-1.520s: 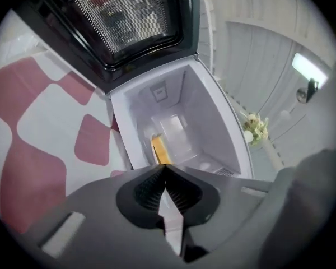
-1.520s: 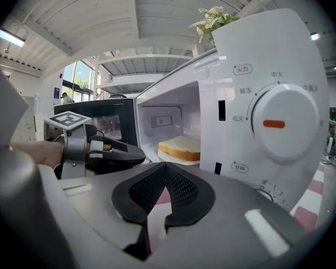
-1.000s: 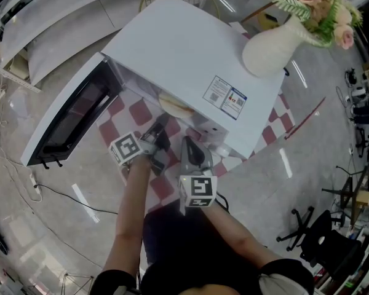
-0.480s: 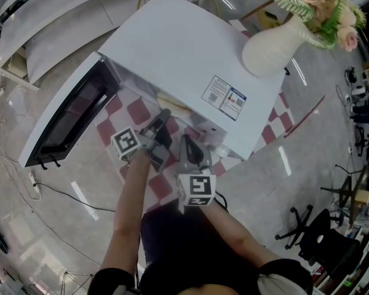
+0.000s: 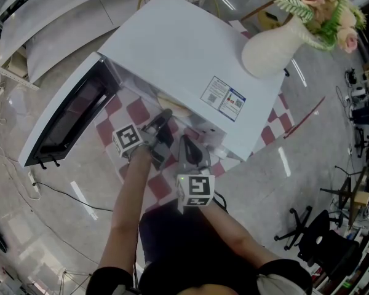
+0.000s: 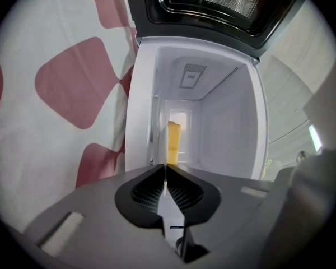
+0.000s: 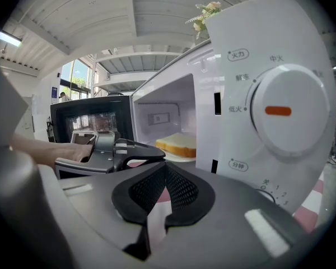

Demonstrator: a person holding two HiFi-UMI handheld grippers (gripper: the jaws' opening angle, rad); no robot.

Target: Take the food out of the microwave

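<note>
The white microwave (image 5: 178, 48) stands with its door (image 5: 67, 118) swung open to the left. Inside, a slice of bread (image 7: 176, 144) lies on a white plate (image 7: 182, 157). My left gripper (image 5: 165, 117) reaches level into the mouth of the cavity. In the left gripper view its jaws (image 6: 166, 170) are closing, with the plate's rim (image 6: 159, 146) running in between the tips and the bread (image 6: 173, 142) just beyond. The right gripper (image 5: 190, 145) hangs back before the control panel, shut (image 7: 165, 172) with nothing in it.
A cream vase of pink flowers (image 5: 277, 45) stands on the microwave's top at the right. A red-and-white checked cloth (image 5: 138, 112) covers the table. The timer dial (image 7: 288, 111) is close on the right gripper's right. Office chairs (image 5: 320, 232) stand on the floor to the right.
The left gripper has edged forward to the cavity mouth and rolled a little, now covering more of the bread in the head view. The right gripper has stayed put.
</note>
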